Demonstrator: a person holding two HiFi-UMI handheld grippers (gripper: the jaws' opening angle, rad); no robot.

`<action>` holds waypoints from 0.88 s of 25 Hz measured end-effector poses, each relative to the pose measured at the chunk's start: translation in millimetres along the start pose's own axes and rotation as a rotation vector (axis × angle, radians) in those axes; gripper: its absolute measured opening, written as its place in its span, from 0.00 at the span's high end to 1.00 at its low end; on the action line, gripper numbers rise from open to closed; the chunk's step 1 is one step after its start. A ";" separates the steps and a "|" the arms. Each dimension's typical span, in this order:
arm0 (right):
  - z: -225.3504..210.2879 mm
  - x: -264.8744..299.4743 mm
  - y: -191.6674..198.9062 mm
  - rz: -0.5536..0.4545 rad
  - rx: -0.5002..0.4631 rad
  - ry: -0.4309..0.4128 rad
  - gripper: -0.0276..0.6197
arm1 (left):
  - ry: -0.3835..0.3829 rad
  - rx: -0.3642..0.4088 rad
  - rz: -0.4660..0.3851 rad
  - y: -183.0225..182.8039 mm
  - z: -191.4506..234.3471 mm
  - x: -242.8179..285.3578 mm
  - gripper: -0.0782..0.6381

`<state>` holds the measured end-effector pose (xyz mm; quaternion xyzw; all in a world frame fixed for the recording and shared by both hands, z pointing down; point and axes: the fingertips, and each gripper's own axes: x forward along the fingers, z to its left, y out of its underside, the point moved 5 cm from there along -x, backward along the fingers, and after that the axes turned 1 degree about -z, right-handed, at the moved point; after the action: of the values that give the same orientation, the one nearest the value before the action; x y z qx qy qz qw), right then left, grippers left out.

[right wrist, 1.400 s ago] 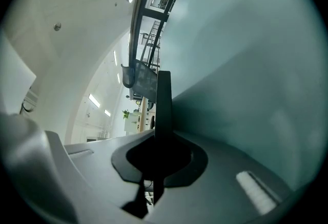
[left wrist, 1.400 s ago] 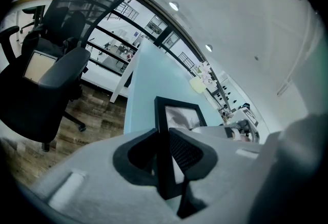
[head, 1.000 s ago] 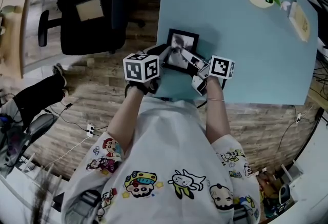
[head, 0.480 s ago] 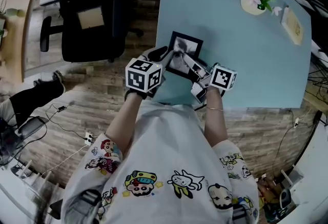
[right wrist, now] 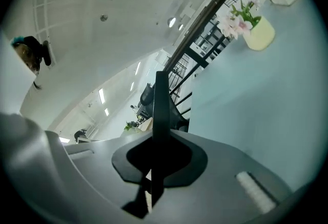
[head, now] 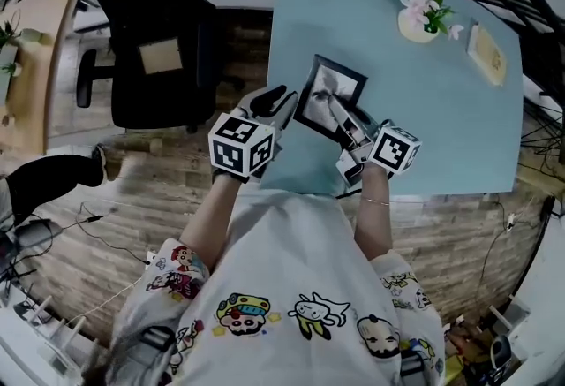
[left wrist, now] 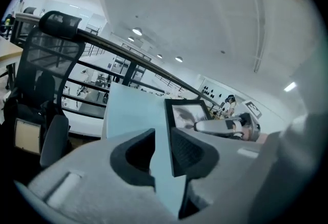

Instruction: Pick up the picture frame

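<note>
The black picture frame (head: pixel 331 94) is tilted above the light blue table (head: pixel 397 102). My right gripper (head: pixel 348 123) is shut on the frame's near right part. In the right gripper view the frame (right wrist: pixel 160 100) stands edge-on as a thin dark strip between the pads of that gripper (right wrist: pixel 159 157). My left gripper (head: pixel 275 103) stands open just left of the frame's left edge, gripping nothing. In the left gripper view only table shows in the gap of the left gripper (left wrist: pixel 161 148). There the frame (left wrist: pixel 187 113) rises past the right-hand pad, and the right gripper (left wrist: pixel 225 126) lies across it.
A cream pot of pink flowers (head: pixel 419 15) and a small card (head: pixel 485 56) sit at the table's far right. A black office chair (head: pixel 150 31) stands left of the table on the wooden floor. Cables (head: pixel 106 225) lie on the floor at the left.
Both grippers have risen and rolled, and the frame has come up off the table with them. The left gripper's jaws have spread and come off the frame's left edge.
</note>
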<state>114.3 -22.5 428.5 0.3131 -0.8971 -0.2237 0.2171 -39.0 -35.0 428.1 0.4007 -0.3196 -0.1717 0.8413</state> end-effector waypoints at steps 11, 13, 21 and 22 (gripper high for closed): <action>51.8 -37.5 -37.7 -0.092 -0.342 0.126 0.92 | -0.055 0.139 -0.122 -47.3 -15.7 -36.8 0.77; 59.9 -43.3 -43.0 -0.110 -0.410 0.156 0.92 | -0.069 0.161 -0.139 -53.5 -18.1 -43.6 0.78; 80.0 -62.1 -50.4 -0.152 -0.651 0.267 0.92 | -0.149 0.253 -0.182 -64.2 -24.7 -65.5 0.83; 80.9 -63.4 -49.7 -0.153 -0.668 0.277 0.92 | -0.156 0.258 -0.185 -63.9 -24.6 -67.8 0.84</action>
<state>139.5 5.8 320.8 0.3182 -0.7107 -0.4755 0.4093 -74.3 -23.8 339.2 0.5186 -0.3652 -0.2365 0.7360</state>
